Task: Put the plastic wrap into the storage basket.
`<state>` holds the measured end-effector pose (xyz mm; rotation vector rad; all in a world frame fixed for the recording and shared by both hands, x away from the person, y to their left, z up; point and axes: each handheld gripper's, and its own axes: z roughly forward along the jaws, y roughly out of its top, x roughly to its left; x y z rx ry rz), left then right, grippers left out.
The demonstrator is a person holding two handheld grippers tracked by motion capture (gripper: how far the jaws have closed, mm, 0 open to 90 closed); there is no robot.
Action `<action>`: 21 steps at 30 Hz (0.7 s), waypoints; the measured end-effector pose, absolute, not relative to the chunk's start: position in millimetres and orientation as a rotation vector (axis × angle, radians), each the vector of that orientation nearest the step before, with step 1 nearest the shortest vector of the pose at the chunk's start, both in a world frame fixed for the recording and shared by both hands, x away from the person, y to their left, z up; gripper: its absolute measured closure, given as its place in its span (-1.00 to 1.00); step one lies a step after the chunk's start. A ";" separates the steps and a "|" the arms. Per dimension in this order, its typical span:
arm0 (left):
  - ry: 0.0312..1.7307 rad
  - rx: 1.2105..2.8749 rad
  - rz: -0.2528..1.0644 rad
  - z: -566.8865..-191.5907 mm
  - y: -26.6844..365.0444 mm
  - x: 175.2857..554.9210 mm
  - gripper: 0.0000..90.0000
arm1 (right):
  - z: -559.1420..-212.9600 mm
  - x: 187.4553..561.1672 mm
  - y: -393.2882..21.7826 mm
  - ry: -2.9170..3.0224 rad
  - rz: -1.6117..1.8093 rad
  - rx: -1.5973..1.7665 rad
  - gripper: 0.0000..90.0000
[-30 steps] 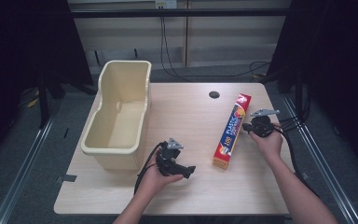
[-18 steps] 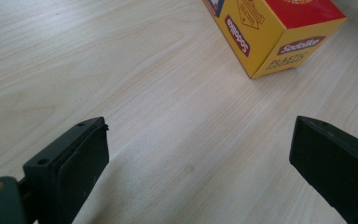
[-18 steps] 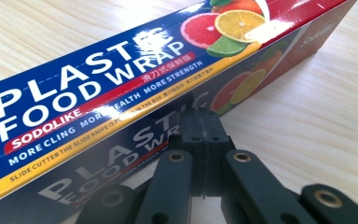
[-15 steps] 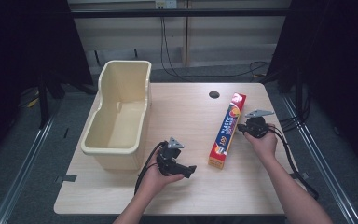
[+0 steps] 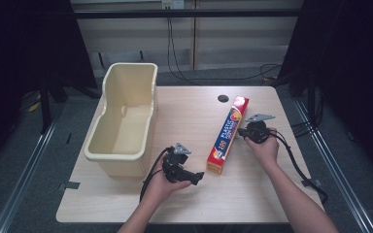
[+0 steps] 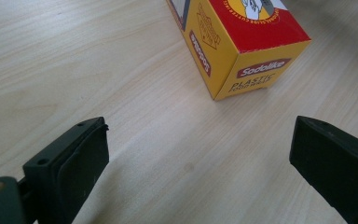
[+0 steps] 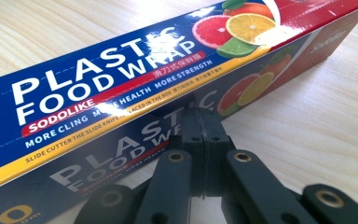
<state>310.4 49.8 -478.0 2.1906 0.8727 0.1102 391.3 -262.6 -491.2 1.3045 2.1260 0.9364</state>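
At the left of the wooden table [image 5: 194, 116] stands a cream plastic tub [image 5: 124, 119], long and open-topped, its near end close to the table's front half. Just right of that near end, the left gripper [image 5: 196, 177] is held in the person's left hand [image 5: 160, 184], low over the table and pointing to the right. Its jaws stand wide apart: in the left gripper view they frame bare wood, and the yellow end of the plastic food wrap box [image 6: 240, 42] lies ahead of them, beyond the tips and not between them, apart from both.

The box [image 5: 228, 133] lies flat in the middle-right of the table, long and narrow, running from a red far end near a small dark round hole [image 5: 223, 98] in the tabletop to its yellow near end. The right gripper [image 5: 245, 132] sits against the box's right long side about midway along, held by the right hand [image 5: 264, 148]. In the right gripper view its jaws are pressed together with nothing between them, their tips at or just short of the box's blue side face [image 7: 121, 116]; whether they touch it I cannot tell.
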 end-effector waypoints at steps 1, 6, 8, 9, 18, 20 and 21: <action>0.869 2.188 0.105 -478.2 50.2 310.6 -0.90 | -491.3 391.8 -261.5 2.131 0.938 1.297 1.00; 0.874 2.192 0.112 -477.8 50.9 310.7 -0.90 | -490.6 394.3 -254.0 2.134 0.936 1.292 1.00; 0.879 2.182 0.110 -477.8 50.9 310.8 -0.90 | -490.9 395.1 -250.9 2.138 0.951 1.288 1.00; 0.882 2.182 0.111 -477.8 51.1 310.7 -0.90 | -491.6 395.4 -247.4 2.129 0.952 1.291 1.00; 0.880 2.179 0.105 -477.6 52.7 311.4 -0.90 | -491.5 397.8 -233.3 2.145 0.983 1.258 1.00; 0.879 2.188 0.106 -476.9 52.9 311.3 -0.90 | -491.7 398.2 -230.3 2.147 0.988 1.253 1.00; 0.879 2.188 0.106 -476.9 52.9 311.3 -0.90 | -491.7 398.2 -230.3 2.147 0.988 1.253 1.00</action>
